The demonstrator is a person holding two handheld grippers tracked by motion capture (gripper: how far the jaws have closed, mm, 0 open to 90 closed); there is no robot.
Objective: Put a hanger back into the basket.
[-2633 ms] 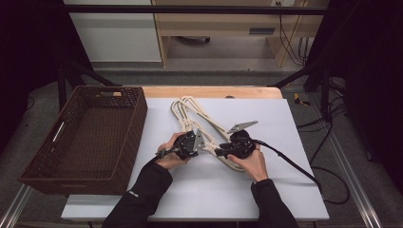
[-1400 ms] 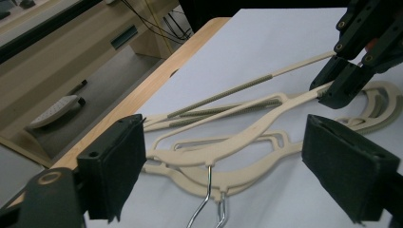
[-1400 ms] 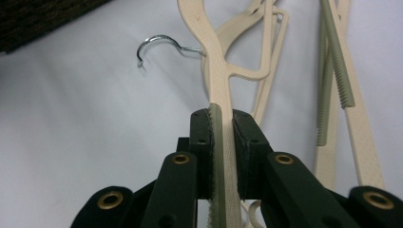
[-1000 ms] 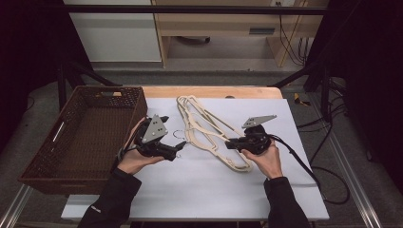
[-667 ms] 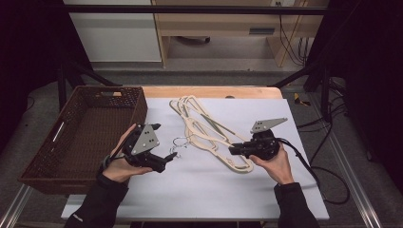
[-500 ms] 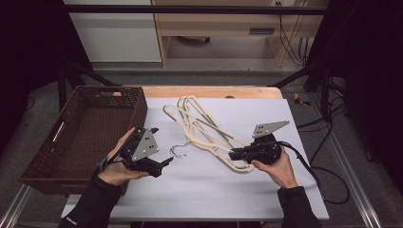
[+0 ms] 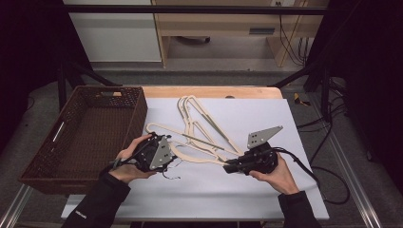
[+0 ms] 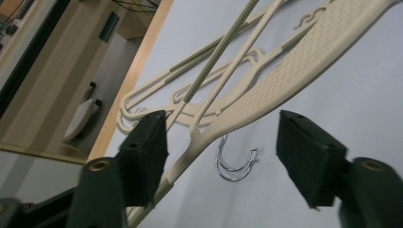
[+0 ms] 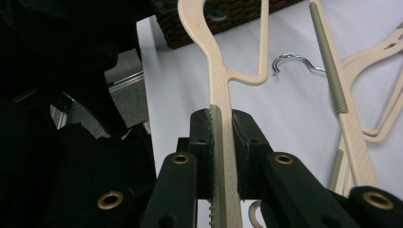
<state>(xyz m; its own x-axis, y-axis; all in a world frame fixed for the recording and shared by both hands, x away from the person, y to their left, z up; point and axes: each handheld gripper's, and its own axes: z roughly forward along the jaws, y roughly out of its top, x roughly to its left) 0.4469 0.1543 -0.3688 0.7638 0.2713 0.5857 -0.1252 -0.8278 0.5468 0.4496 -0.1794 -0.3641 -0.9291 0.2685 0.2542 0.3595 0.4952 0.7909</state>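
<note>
A cream hanger (image 7: 202,159) with grey-green grip strips lies low across the white table between both grippers. My right gripper (image 7: 228,167) is shut on one end of it; in the right gripper view the jaws (image 9: 221,118) pinch the arm (image 9: 217,71) and its strip. My left gripper (image 7: 164,154) stands open at the hanger's other end. In the left gripper view the hanger's arm (image 8: 285,71) crosses the gap (image 8: 223,137), close against the left pad. Metal hooks (image 8: 235,159) lie on the table just beyond. More cream hangers (image 7: 195,111) are piled behind.
A dark wicker basket (image 7: 138,114) stands at the table's left, right beside my left hand. A cable (image 7: 309,173) trails from the right gripper toward the table's right edge. White table surface (image 7: 214,194) stretches in front of both hands.
The grippers, close together mid-table earlier, have spread apart. The right one has drawn a hanger toward the front. The left one went toward the basket, then came slightly back right to the hanger's end.
</note>
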